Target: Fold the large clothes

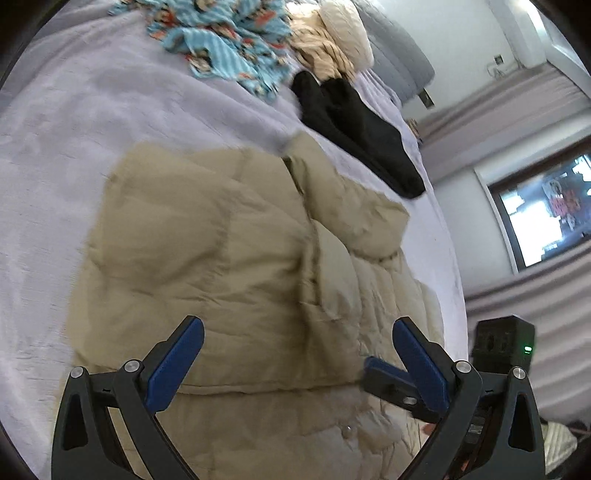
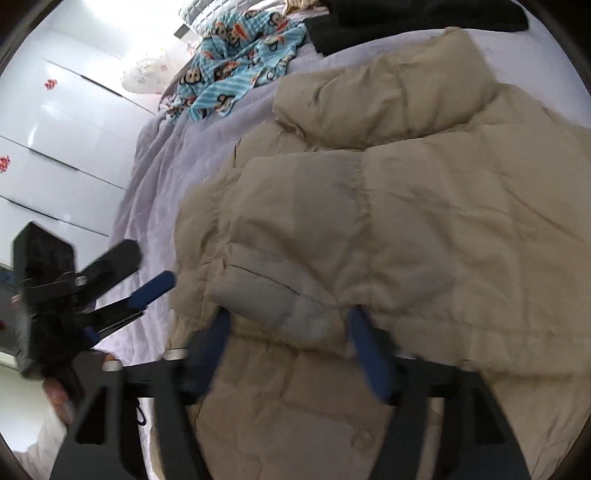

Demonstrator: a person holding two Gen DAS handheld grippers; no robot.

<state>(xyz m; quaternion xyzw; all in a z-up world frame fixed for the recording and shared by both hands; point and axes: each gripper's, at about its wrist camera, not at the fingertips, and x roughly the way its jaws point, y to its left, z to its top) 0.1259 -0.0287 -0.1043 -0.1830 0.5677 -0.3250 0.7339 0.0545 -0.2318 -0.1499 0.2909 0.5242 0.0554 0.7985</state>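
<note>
A beige puffer jacket (image 1: 229, 251) lies partly folded on the lilac bed cover (image 1: 74, 129); it also fills the right wrist view (image 2: 406, 221). My left gripper (image 1: 295, 332) is open just above the jacket's near edge, holding nothing. It also shows from the side in the right wrist view (image 2: 144, 271), open beside the jacket's left edge. My right gripper (image 2: 288, 325) is open, its blue fingers (image 2: 365, 350) straddling a folded flap of the jacket; whether they touch it is blurred. One of its fingers (image 1: 388, 373) shows in the left wrist view.
A blue monkey-print garment (image 1: 221, 40) (image 2: 236, 70), a black garment (image 1: 354, 125) (image 2: 406, 18) and a cream pile (image 1: 332, 40) lie farther up the bed. White wardrobe doors (image 2: 55, 140) stand to the left. A window (image 1: 546, 206) and curtains are right of the bed.
</note>
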